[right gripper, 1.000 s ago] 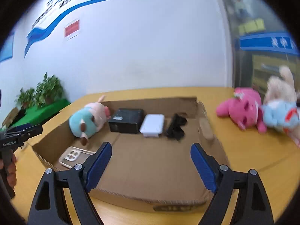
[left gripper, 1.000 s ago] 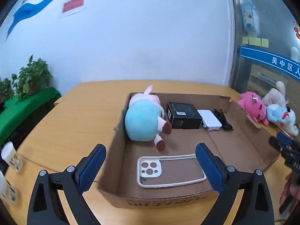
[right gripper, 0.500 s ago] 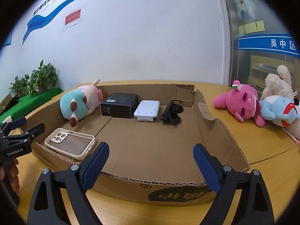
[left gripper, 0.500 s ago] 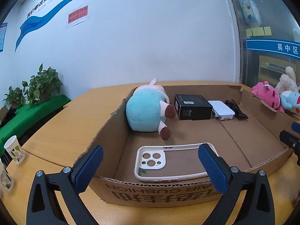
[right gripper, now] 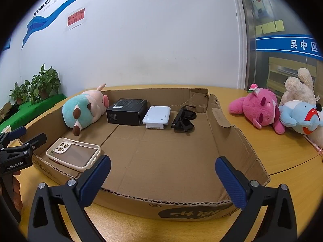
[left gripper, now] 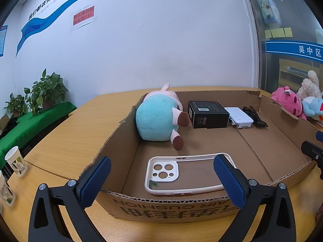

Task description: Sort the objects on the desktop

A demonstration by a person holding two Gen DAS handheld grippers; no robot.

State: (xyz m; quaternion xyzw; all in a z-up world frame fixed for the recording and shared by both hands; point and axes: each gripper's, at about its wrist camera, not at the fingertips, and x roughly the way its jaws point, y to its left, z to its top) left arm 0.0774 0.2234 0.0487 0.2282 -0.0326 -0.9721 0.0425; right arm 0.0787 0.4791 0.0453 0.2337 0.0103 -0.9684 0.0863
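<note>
A shallow cardboard box lies on the wooden table. Inside it are a white phone case, a teal and pink plush pig, a black carton, a white device and dark sunglasses. My left gripper hangs open at the box's near left corner, just before the phone case. My right gripper hovers over the near wall; its jaws are opening with nothing between them.
On the table to the right of the box lie a pink plush, a blue plush and a beige plush. Paper cups stand at the table's left edge. Potted plants sit beyond it.
The left gripper has sunk from above the box to the level of its near wall. The right gripper's fingers have spread a little wider; the objects in the box have not moved.
</note>
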